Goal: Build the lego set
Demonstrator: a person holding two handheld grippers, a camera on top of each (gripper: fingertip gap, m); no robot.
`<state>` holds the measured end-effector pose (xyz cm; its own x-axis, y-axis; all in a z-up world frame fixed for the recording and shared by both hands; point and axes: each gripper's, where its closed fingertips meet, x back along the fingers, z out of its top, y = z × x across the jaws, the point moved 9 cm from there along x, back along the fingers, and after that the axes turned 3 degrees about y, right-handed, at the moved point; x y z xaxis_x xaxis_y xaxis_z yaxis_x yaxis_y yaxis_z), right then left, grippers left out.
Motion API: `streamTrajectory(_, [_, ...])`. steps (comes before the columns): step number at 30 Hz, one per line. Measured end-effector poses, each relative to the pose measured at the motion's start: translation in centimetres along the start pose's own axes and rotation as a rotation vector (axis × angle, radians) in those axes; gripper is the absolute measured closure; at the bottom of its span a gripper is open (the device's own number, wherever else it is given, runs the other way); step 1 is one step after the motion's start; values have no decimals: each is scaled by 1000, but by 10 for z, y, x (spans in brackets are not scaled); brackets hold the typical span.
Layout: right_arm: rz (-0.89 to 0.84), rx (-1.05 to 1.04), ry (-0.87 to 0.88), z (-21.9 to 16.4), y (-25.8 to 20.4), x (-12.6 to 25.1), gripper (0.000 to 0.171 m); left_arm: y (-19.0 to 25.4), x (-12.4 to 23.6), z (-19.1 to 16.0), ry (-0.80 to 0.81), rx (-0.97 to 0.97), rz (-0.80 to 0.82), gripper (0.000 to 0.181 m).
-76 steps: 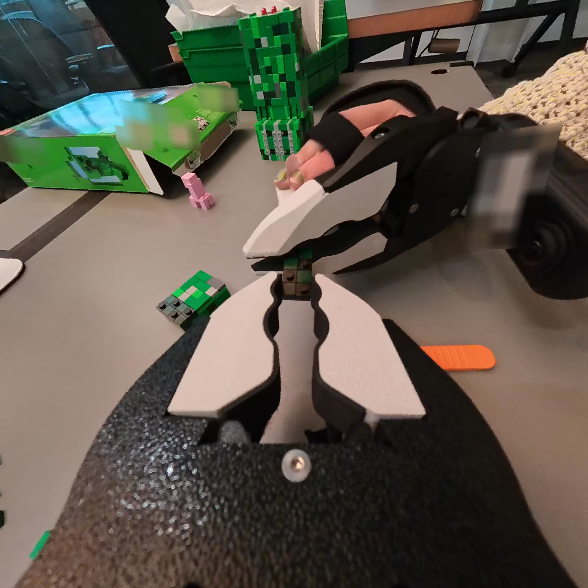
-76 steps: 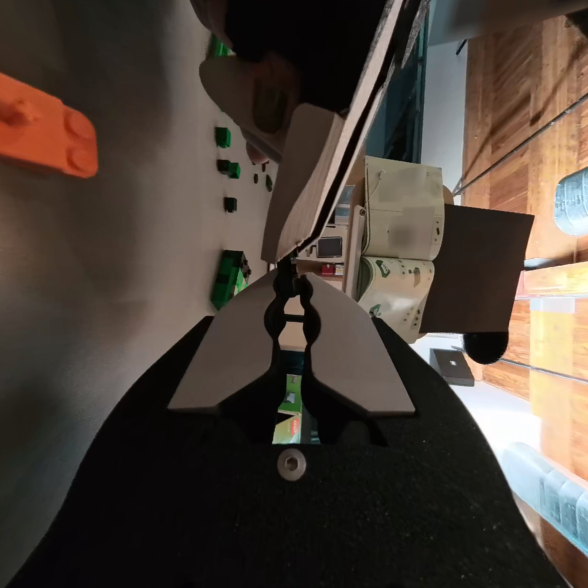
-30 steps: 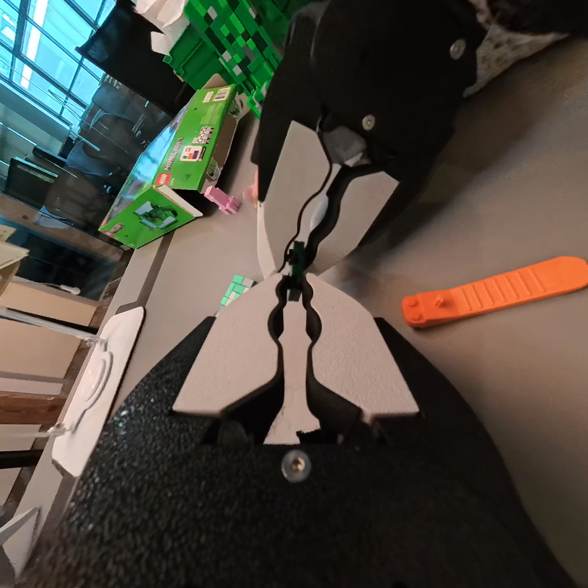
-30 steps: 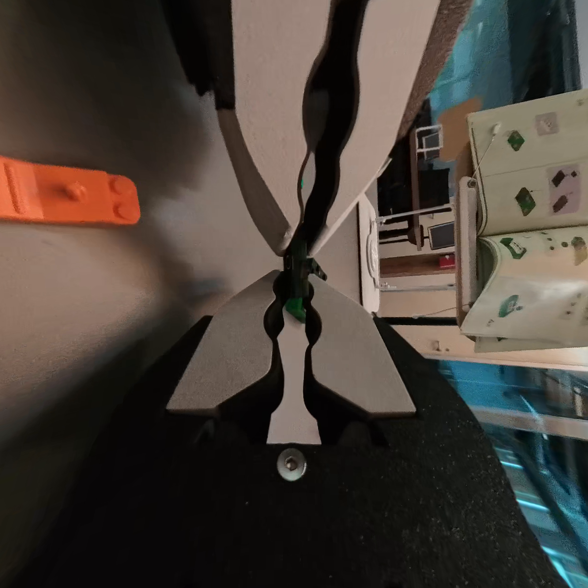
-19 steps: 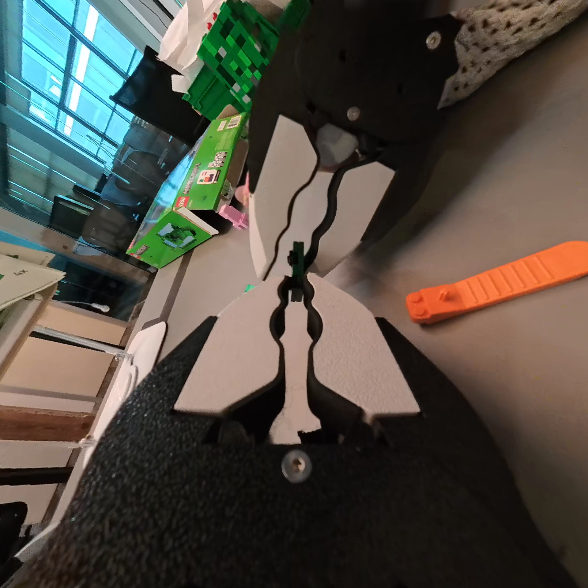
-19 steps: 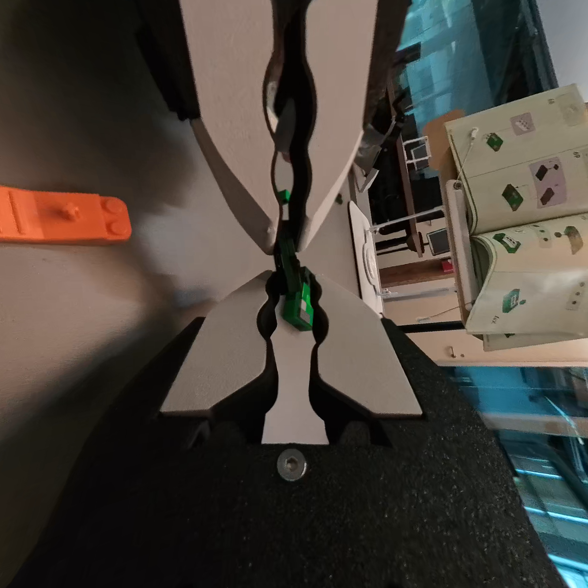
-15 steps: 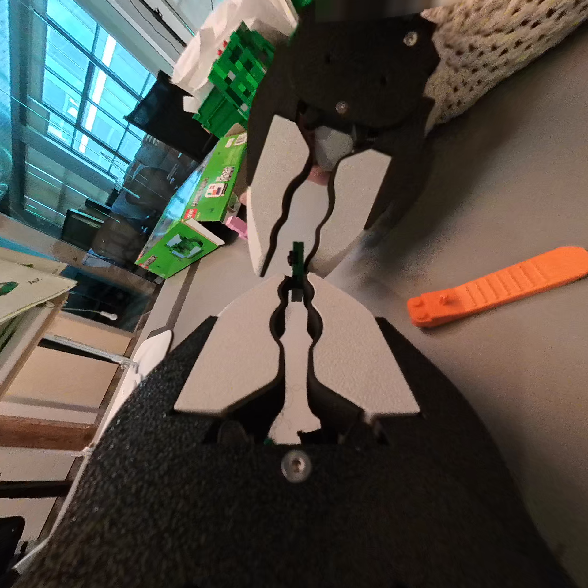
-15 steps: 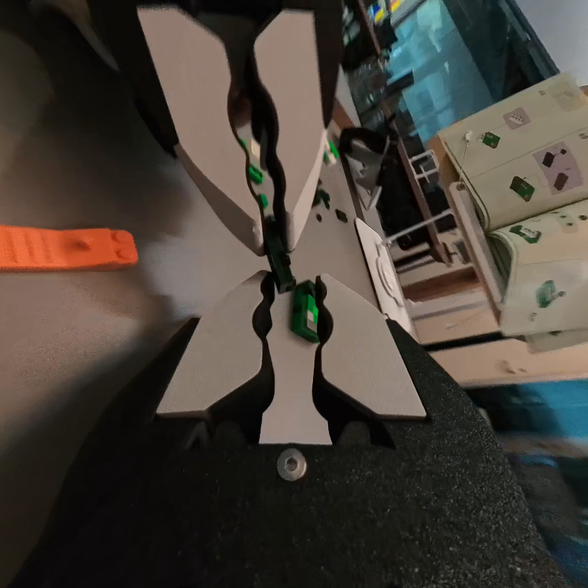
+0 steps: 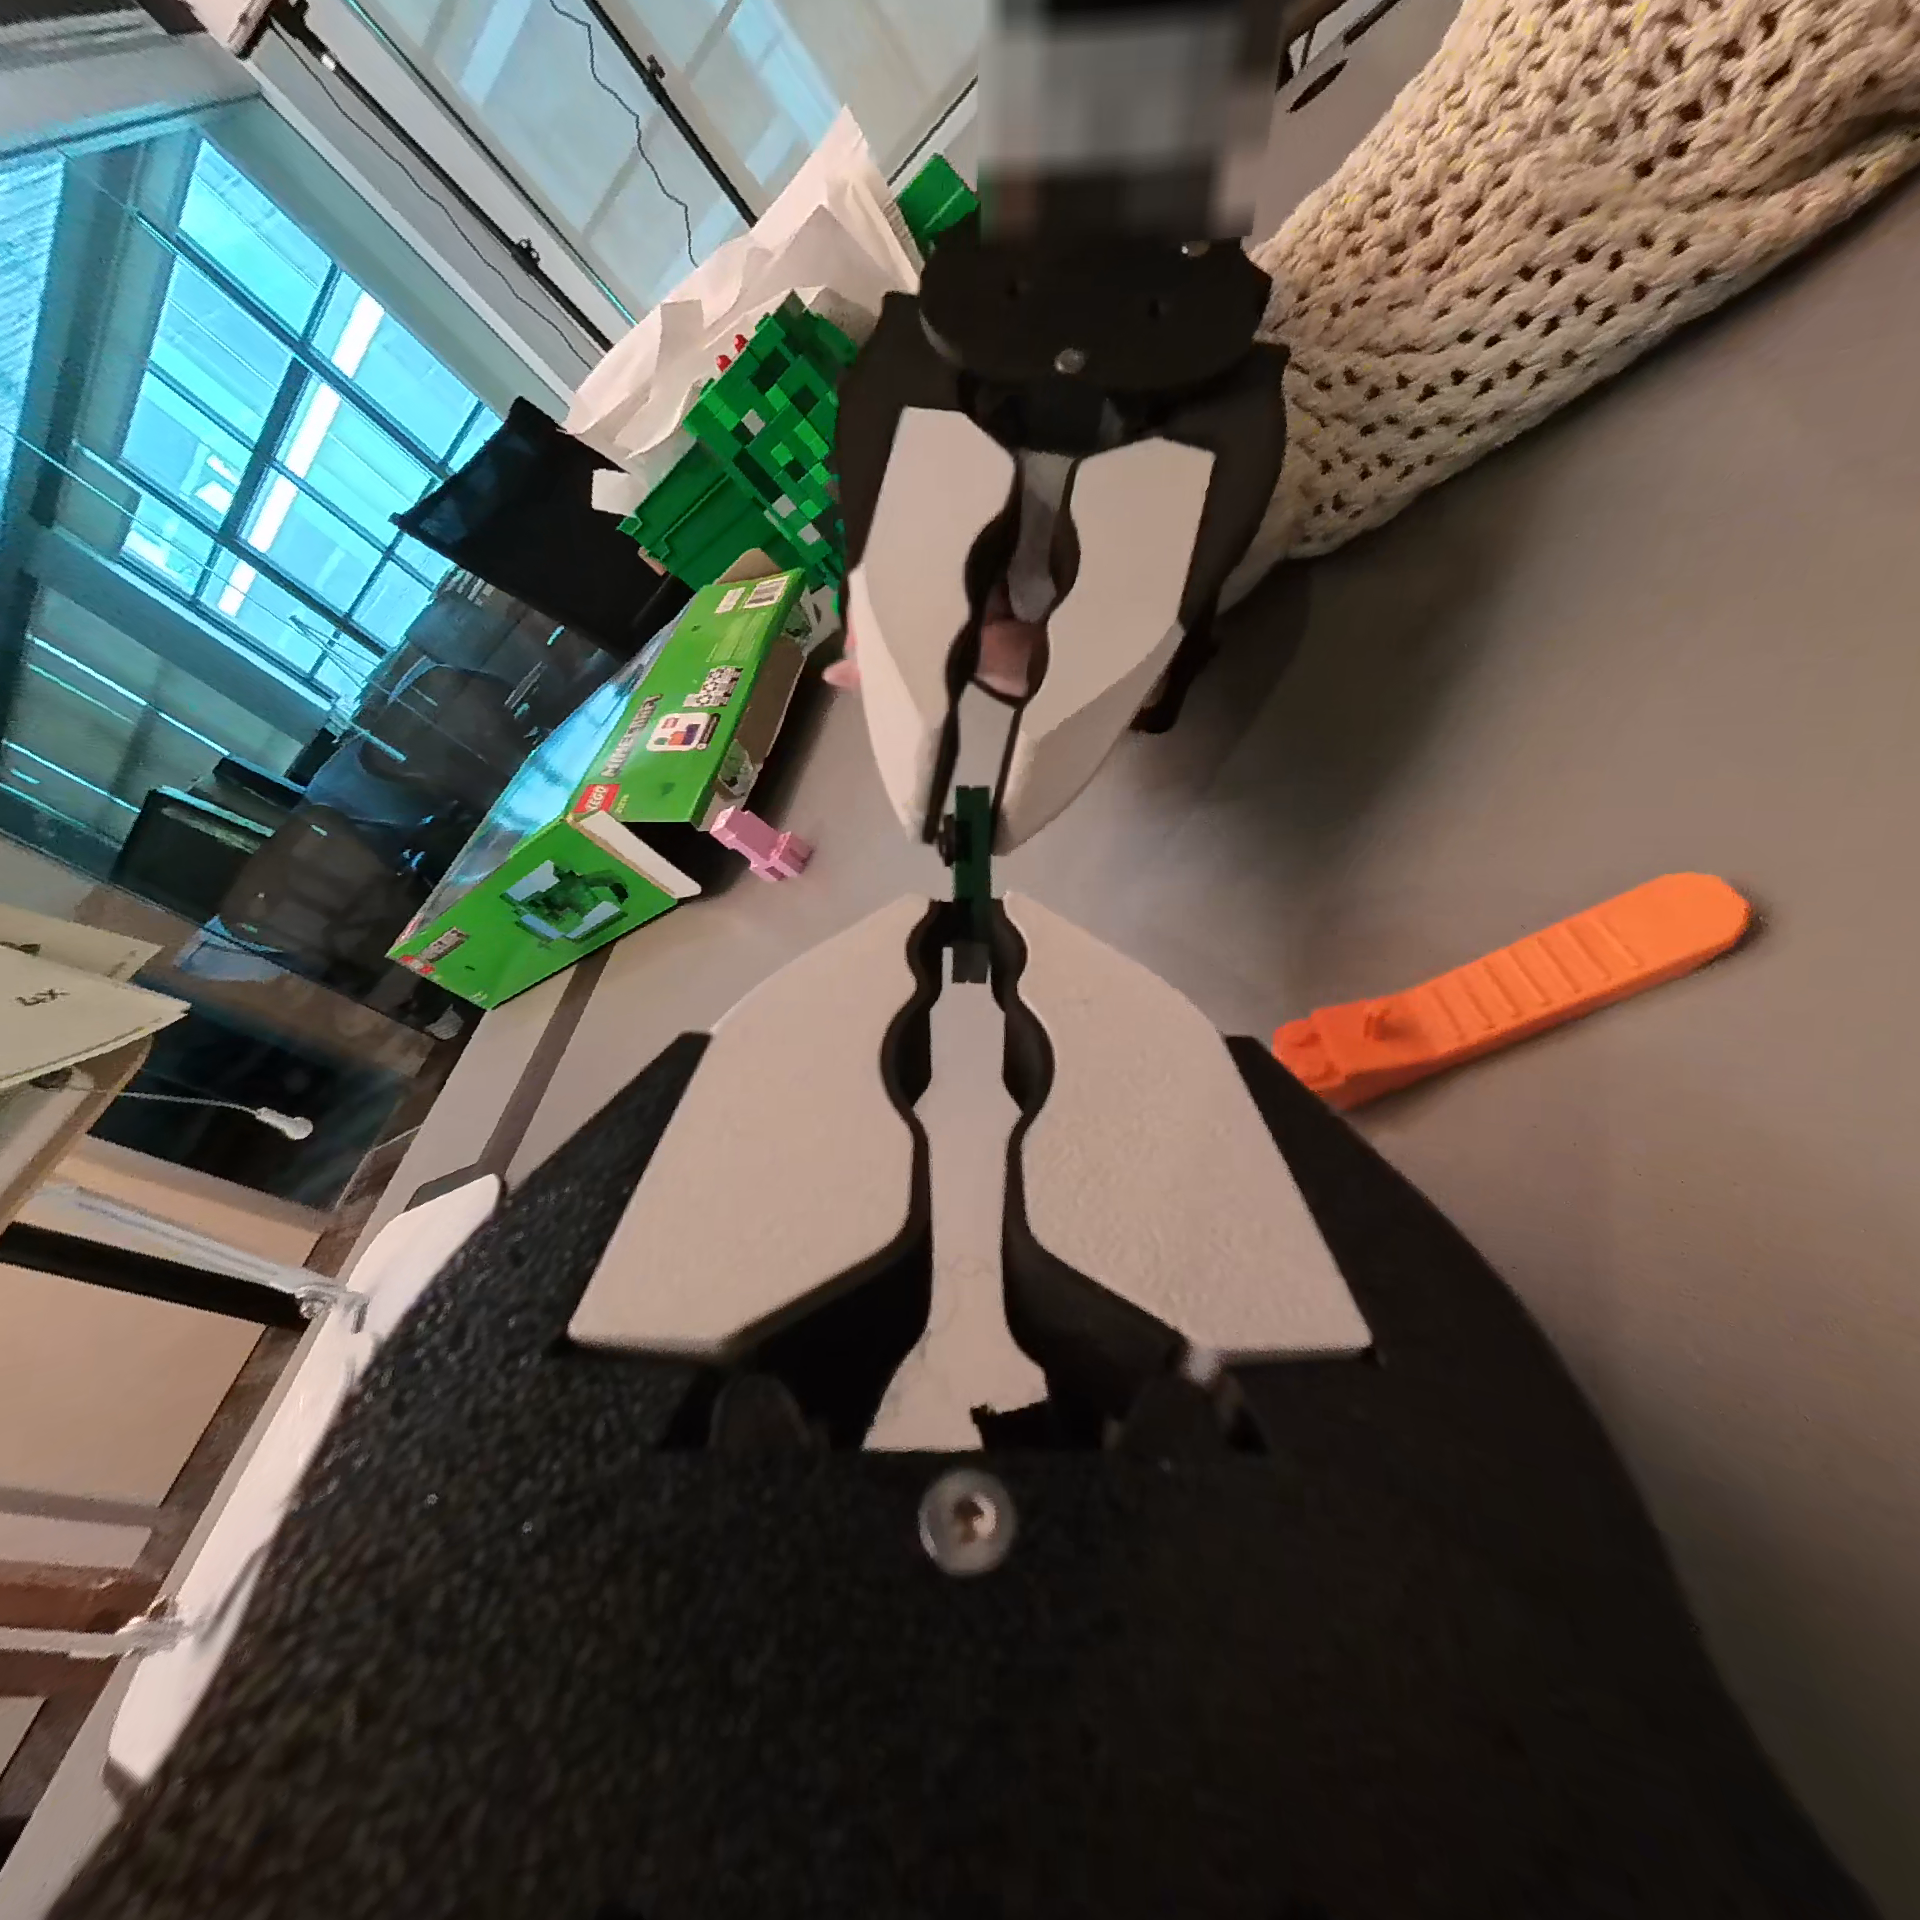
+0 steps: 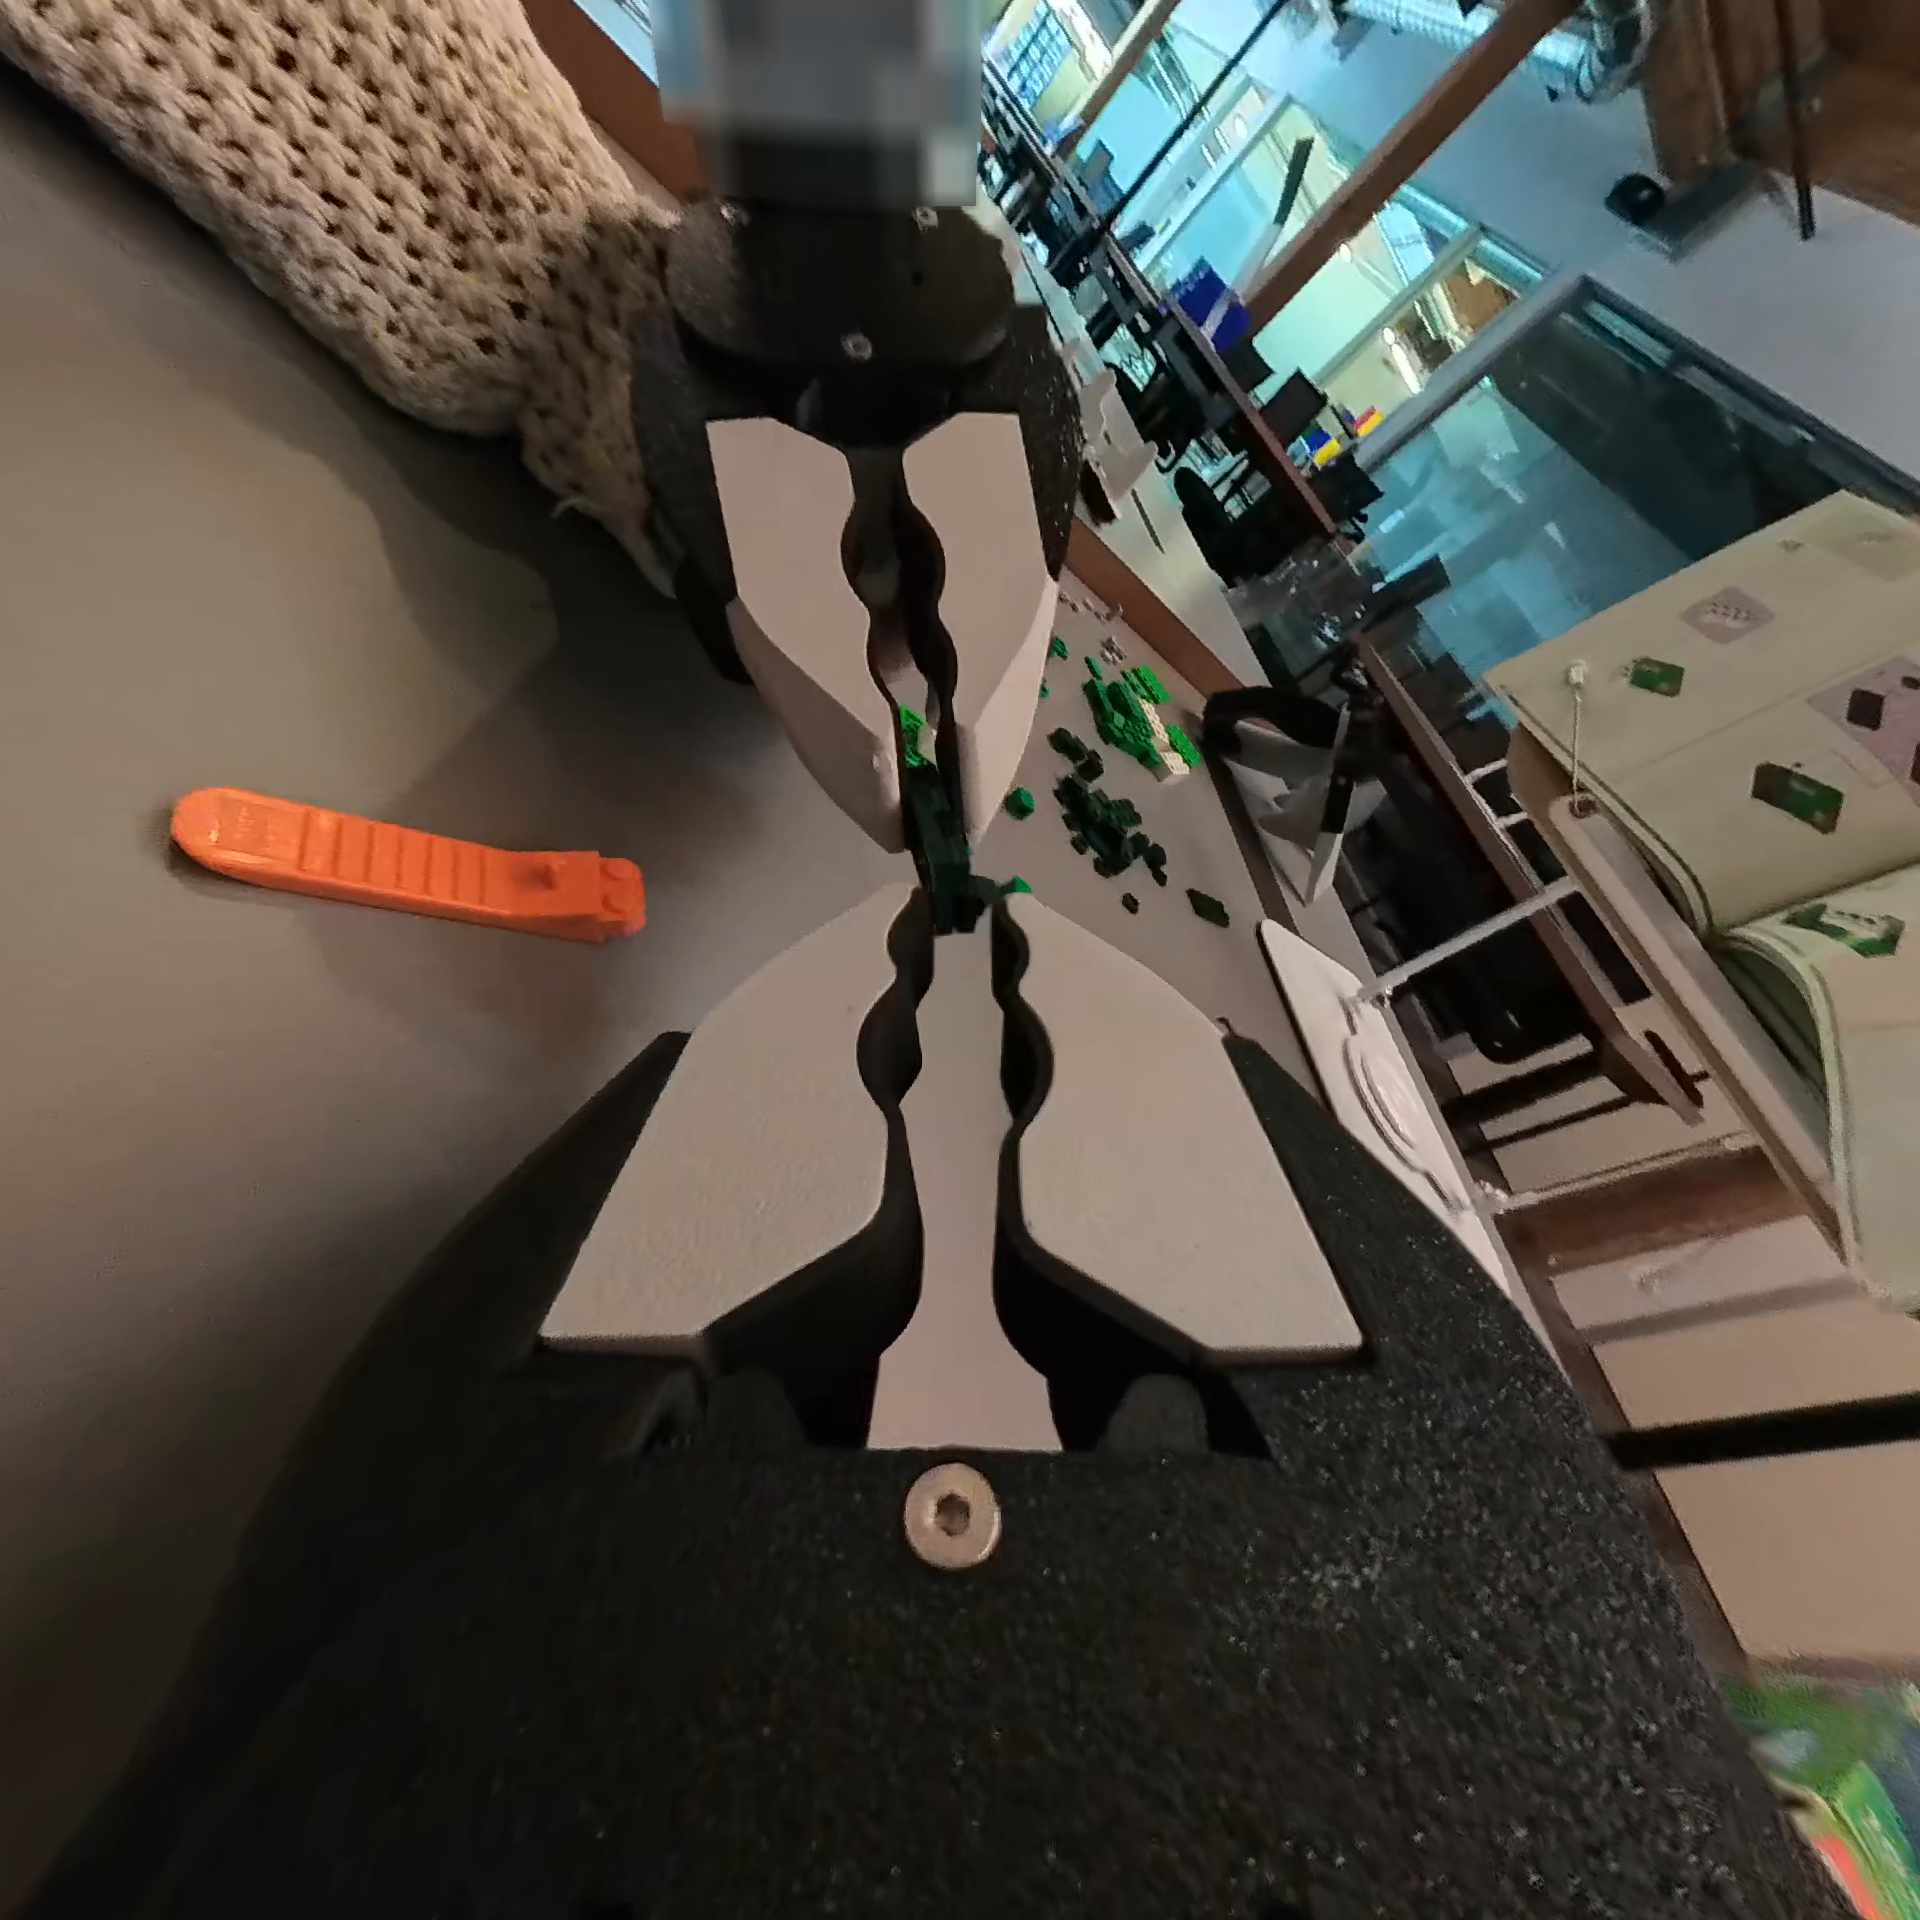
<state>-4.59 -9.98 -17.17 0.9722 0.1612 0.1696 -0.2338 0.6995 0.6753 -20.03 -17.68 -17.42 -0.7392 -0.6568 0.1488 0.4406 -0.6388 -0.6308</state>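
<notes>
Between the two facing tips, above the grey table (image 9: 1558, 1299), a thin dark green lego piece (image 9: 971, 847) was gripped edge-on by the nearly closed left gripper (image 9: 968, 920); the right gripper (image 10: 951, 914), tips slightly parted, was placed against it. Beyond, an orange brick separator (image 9: 1507, 987) lay flat. Farther off, loose green bricks (image 10: 1112, 790) were scattered.

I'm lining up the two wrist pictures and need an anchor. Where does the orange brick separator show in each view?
Left wrist view: the orange brick separator lies on the grey table at right of centre, right of the left gripper.
Right wrist view: it lies at left of centre, left of the right gripper.
Shared landmark: the dark green lego piece pinched between the two grippers' tips.
</notes>
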Motion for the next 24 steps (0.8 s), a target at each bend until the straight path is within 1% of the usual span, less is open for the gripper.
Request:
streamTrajectory(6, [23,7,5,1,-1,1,163,0,1,0,17,15,-18,173])
streamTrajectory(18, [25,128,-65,10,-3,1,164,0,3,1,33,26,-28,173])
streamTrajectory(22, [44,-15,-16,10,0,3,163,0,2,3,49,21,-24,173])
streamTrajectory(24, [53,-51,14,10,0,3,161,0,3,4,58,15,-28,174])
